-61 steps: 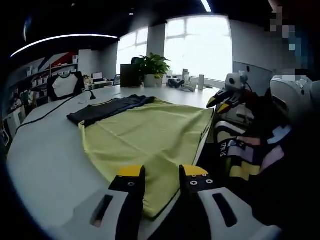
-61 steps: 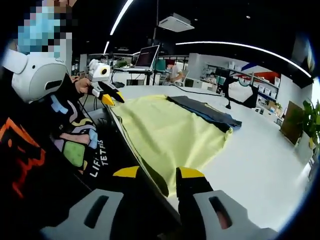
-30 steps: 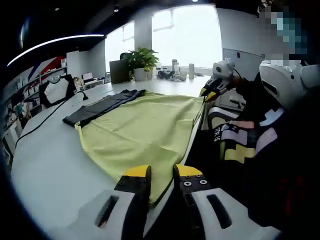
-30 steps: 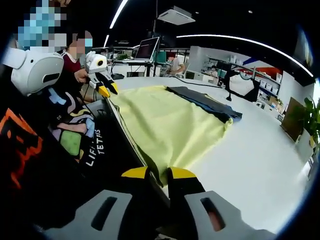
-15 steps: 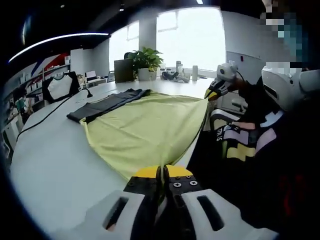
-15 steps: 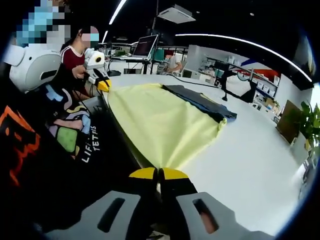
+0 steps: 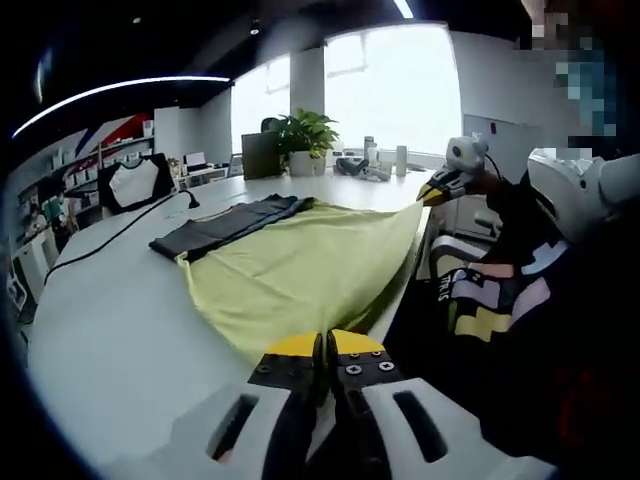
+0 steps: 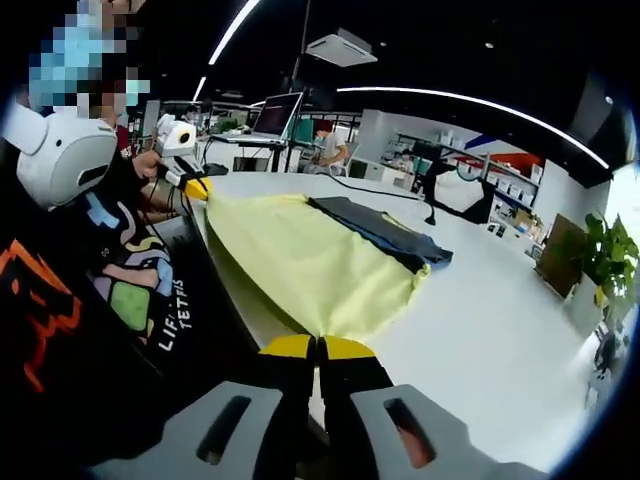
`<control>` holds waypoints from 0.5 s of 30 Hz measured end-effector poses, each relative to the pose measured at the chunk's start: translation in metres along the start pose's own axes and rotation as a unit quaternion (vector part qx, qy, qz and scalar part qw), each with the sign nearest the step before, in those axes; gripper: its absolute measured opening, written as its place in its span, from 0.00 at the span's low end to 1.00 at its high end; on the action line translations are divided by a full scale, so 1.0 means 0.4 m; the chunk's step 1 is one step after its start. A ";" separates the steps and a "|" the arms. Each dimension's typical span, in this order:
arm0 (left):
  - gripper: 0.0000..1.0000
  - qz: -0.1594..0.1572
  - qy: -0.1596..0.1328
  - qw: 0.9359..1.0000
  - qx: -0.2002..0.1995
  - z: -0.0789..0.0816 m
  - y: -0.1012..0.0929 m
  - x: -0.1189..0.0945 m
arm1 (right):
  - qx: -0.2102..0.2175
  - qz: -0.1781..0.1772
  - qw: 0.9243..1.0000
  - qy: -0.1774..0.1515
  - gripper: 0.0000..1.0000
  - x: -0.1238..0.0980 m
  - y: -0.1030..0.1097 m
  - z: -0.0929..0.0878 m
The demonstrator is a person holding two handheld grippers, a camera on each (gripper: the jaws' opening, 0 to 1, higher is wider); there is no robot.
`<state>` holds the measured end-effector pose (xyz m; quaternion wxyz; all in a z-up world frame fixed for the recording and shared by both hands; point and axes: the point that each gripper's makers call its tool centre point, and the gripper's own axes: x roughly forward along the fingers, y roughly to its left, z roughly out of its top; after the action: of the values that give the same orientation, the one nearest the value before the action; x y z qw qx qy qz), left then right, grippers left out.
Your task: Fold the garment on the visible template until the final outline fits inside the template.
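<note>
A yellow garment (image 7: 300, 268) lies spread on the white table (image 7: 110, 320), its near edge lifted and stretched between my two grippers. My left gripper (image 7: 322, 345) is shut on one near corner. My right gripper (image 8: 318, 346) is shut on the other. Each shows in the other's view: the right gripper (image 7: 440, 190) at the cloth's far corner, the left gripper (image 8: 192, 186) likewise. A dark grey cloth (image 7: 225, 222) lies flat along the garment's far side, also seen as the dark cloth (image 8: 385, 232) in the right gripper view.
A person in a dark printed top (image 7: 520, 300) stands at the table edge between the grippers. A potted plant (image 7: 300, 135) and small items stand at the far end. A black cable (image 7: 110, 235) crosses the table. A laptop (image 8: 275, 115) sits behind.
Both grippers went from open to shut on the yellow garment's near corners. The near edge now hangs taut between them, raised off the table edge.
</note>
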<state>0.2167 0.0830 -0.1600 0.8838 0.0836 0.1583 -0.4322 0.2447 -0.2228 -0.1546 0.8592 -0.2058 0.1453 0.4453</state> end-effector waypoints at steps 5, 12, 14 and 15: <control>0.02 0.008 -0.024 1.000 0.002 0.039 0.008 -0.011 | 0.004 -0.023 1.000 -0.017 0.00 -0.016 -0.022 0.040; 0.02 0.032 -0.085 0.996 0.003 0.126 0.037 -0.027 | -0.011 -0.070 0.996 -0.058 0.00 -0.030 -0.074 0.107; 0.02 0.034 -0.092 0.995 0.004 0.140 0.040 -0.030 | -0.016 -0.073 0.996 -0.058 0.00 -0.031 -0.080 0.115; 0.02 0.035 -0.096 0.995 0.005 0.148 0.042 -0.032 | -0.019 -0.076 0.995 -0.061 0.00 -0.032 -0.087 0.124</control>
<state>0.2349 0.0858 -0.1000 0.9092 0.0515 0.0672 -0.4076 0.2694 -0.2259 -0.0978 0.8940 -0.2047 0.0676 0.3929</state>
